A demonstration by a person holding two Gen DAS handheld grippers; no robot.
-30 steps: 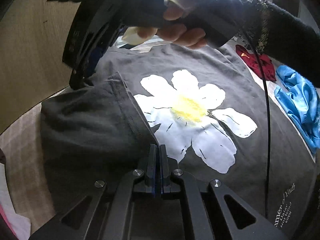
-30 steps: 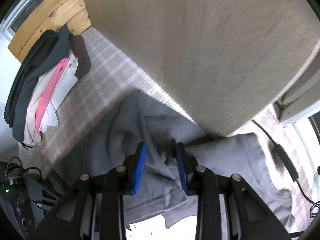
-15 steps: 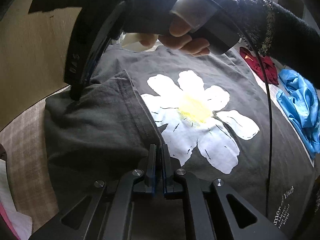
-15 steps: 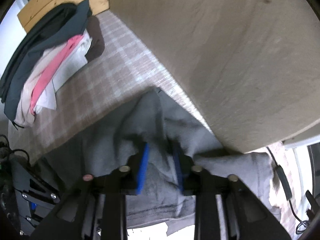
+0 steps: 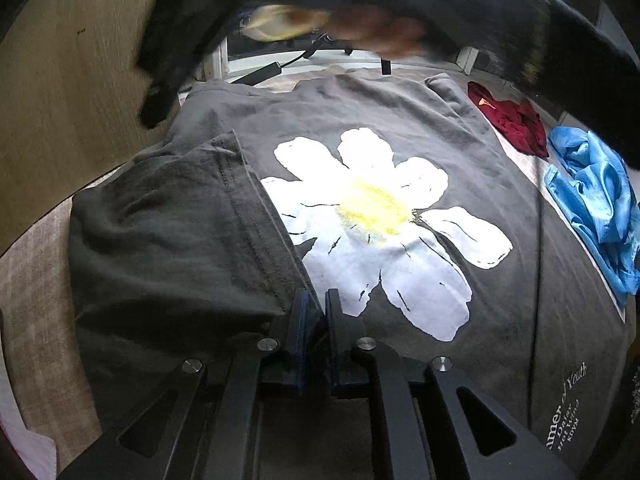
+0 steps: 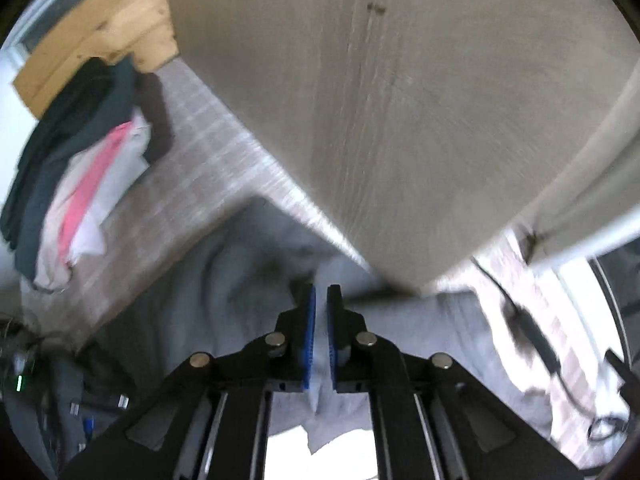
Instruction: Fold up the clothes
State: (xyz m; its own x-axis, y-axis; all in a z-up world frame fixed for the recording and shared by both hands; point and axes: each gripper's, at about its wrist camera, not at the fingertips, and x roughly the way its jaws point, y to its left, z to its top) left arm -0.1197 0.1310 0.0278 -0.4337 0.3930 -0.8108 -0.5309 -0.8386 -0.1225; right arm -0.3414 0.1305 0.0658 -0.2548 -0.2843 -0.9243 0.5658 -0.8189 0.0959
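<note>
Sleeve fold underway on grey t-shirt: left gripper opening off folded sleeve; right gripper pinching fabric. Next: lay flat.

A big dark grey cotton T-shirt lies spread flat on a pale checked cloth. On it is a large white daisy print with a yellow middle. Small white words sit near one corner. The shirt's sleeve is folded in over the body, and its stitched hem just covers the edge of the flower. The cloth there is a bit wrinkled.
</note>
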